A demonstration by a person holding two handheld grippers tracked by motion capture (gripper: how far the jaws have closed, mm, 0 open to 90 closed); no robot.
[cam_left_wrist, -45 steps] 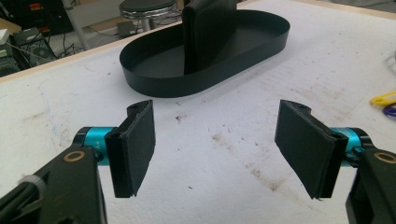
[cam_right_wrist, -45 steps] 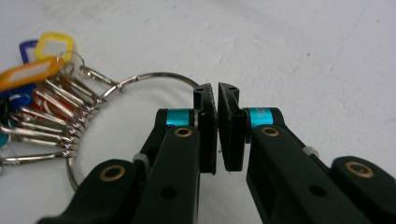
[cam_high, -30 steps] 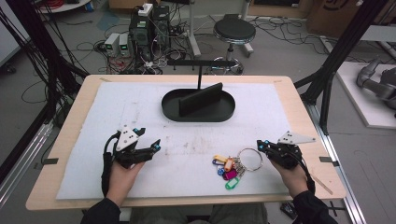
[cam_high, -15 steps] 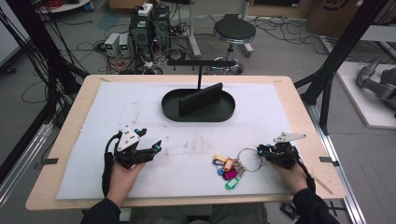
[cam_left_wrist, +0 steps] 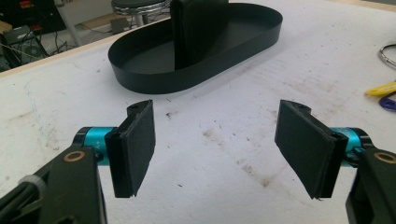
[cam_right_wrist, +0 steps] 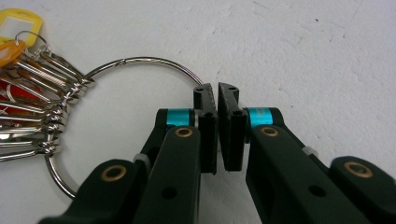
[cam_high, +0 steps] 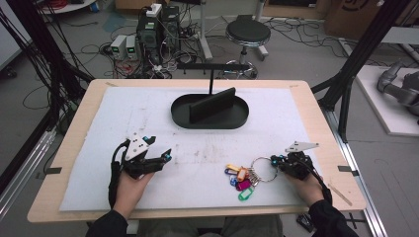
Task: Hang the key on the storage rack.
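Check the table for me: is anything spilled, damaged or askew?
Nothing spilled or damaged. The white mat has scuffs and grime at its centre. The right gripper is shut on the key ring.

My tongs [cam_right_wrist: 217, 105] are black with teal collars and brass-coloured pivots. The key ring [cam_right_wrist: 140, 63] is bare silver metal; its tags [cam_high: 238, 177] are yellow, orange, blue, magenta and green. The tray [cam_high: 209, 111] and its upright divider [cam_high: 212, 104] are plain black. The mat [cam_high: 148, 113] is white with grey smudges, on a pale wood table [cam_high: 321, 118].
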